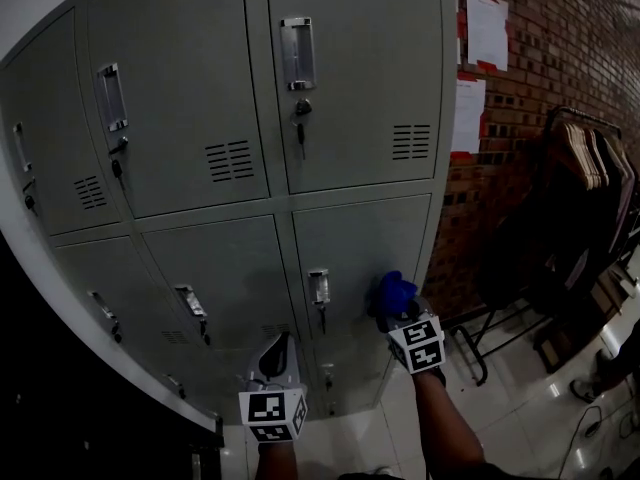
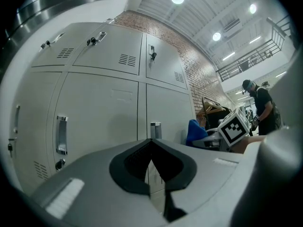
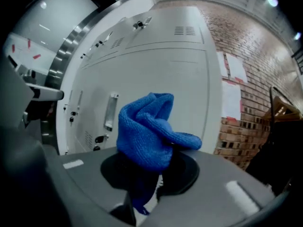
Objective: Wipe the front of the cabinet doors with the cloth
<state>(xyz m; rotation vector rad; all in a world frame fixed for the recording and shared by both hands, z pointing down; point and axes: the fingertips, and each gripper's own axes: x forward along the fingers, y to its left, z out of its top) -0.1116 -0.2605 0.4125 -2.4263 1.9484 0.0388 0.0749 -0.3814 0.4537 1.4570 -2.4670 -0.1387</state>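
Cabinet doors [image 1: 200, 118]: grey steel, two rows, filling the left and middle of the head view. Nothing on them shows whether any wiping is done; probably an early stage.

Low at centre-left, left gripper [image 1: 276, 356], aimed at the bottom row. Fingers [image 2: 94, 188] drawn together on nothing, only a thin slit between. Likely held there as the idle tool, out of the wiping path.

Just to the right, right gripper [image 1: 398, 316], pinched tight on the blue cloth [image 1: 395, 290]. Bunched so that a thick wad stands out ahead of the tips, presumably to keep hard plastic off the paint. Wad right at the lower right door [image 1: 360, 238], beside its handle [image 1: 319, 286]; actual contact not certain.

Further right, brick wall [image 1: 560, 58] with paper notices [image 1: 487, 28], then a garment rack [image 1: 590, 168], well apart from the work.
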